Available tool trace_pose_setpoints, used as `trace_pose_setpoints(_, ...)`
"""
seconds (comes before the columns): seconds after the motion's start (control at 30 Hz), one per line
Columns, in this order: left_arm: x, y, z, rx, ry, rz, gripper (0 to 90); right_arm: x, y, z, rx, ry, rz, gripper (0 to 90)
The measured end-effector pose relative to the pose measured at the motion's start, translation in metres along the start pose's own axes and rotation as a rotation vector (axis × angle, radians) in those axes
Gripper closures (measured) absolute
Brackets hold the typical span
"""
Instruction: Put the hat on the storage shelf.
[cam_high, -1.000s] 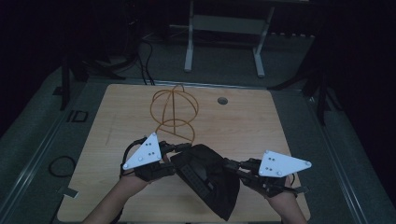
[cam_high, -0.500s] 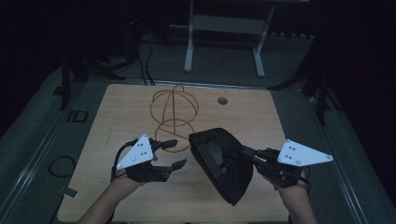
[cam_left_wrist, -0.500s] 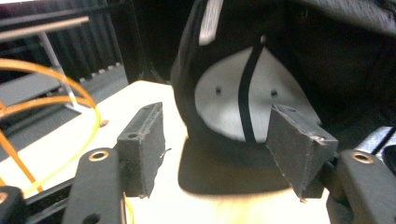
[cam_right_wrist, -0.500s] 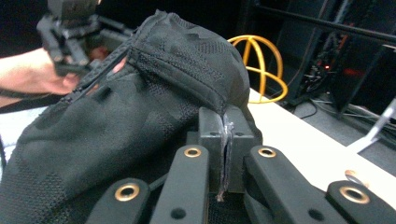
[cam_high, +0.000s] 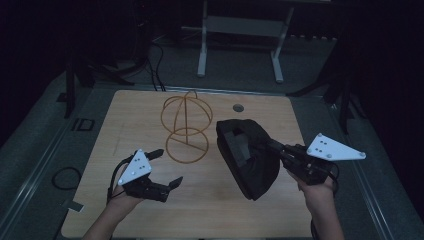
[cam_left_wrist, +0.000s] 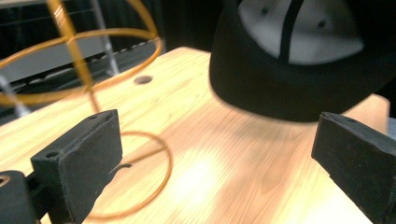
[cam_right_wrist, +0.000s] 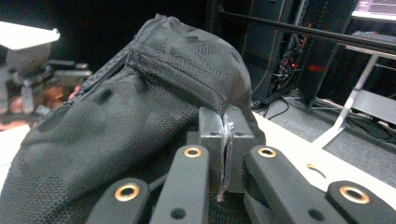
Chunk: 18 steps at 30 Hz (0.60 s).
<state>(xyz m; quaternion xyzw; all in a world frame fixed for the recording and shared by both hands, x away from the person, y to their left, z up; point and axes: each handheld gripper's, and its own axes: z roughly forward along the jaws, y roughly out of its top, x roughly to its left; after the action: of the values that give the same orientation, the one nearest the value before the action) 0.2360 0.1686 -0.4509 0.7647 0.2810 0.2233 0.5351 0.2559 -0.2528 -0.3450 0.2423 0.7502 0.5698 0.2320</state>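
At the left we see the left gripper (cam_high: 164, 167) above the wooden table (cam_high: 125, 115), its 2 jaws spread wide and empty. The wire stand (cam_high: 186, 125) sits mid-table. Right of it, the right gripper (cam_right_wrist: 224, 149) pinches the black cap (cam_high: 247, 157), lifted.

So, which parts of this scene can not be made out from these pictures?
- Front of the black cap: high view, turned away; any logo is hidden.
- Cloth pinched by the right gripper: right gripper view, its own jaws cover it.
- Top of the wire stand: left gripper view, cut off by the upper edge.
- Floor around the table: high view, too dark.
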Motion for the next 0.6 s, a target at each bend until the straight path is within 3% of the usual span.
trace_pose_setpoints(0.1,0.003,-0.011,-0.003,0.012,0.022,-0.011,2.1,-0.005,0.001,0.002,-0.005,-0.015,0.009,88.7)
trace_pose_setpoints(0.23,0.012,-0.039,-0.011,0.029,0.064,-0.059,2.2,-0.014,0.01,0.009,-0.007,-0.044,0.012,88.7)
trace_pose_setpoints(0.3,0.013,-0.043,-0.012,0.032,0.072,-0.066,2.2,-0.015,0.012,0.011,-0.01,-0.05,0.008,88.7)
trace_pose_setpoints(0.37,0.014,-0.057,-0.016,0.035,0.109,-0.071,2.2,-0.019,0.019,0.016,-0.013,-0.07,0.006,88.7)
trace_pose_setpoints(0.6,0.012,-0.083,-0.017,0.039,0.134,-0.12,2.3,-0.029,0.043,0.039,-0.024,-0.132,-0.007,88.7)
